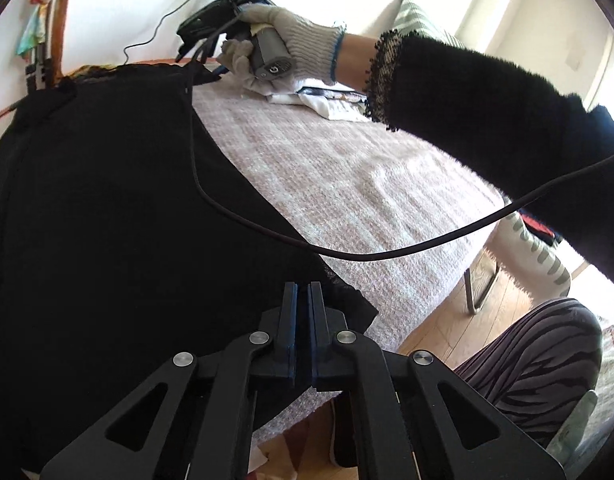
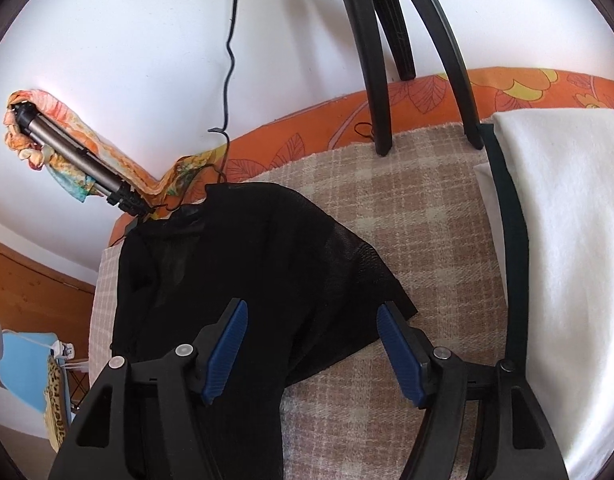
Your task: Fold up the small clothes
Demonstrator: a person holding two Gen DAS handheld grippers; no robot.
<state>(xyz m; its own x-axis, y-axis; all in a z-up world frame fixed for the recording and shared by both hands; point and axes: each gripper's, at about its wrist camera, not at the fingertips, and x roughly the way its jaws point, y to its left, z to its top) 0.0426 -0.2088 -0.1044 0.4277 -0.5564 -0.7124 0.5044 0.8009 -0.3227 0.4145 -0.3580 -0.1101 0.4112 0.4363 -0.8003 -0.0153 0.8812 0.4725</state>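
A black sheer garment (image 1: 107, 200) lies spread on the checked pink-beige blanket (image 1: 347, 184). My left gripper (image 1: 304, 292) is shut on the garment's lacy near corner at the table's front edge. In the right wrist view the same garment (image 2: 247, 256) lies on the blanket (image 2: 447, 240). My right gripper (image 2: 311, 320) is open, its blue pads (image 2: 227, 344) wide apart just above the garment's far corner, holding nothing. In the left wrist view the gloved hand holding the right gripper (image 1: 211, 68) is at the garment's far edge.
Folded white clothes (image 1: 327, 100) and a white cloth (image 2: 567, 260) lie on the blanket. A black cable (image 1: 387, 256) hangs across the table. Black stand legs (image 2: 387, 80) rest on the far edge, by an orange floral cover (image 2: 387, 100). A tripod leg (image 2: 79, 160) stands at left.
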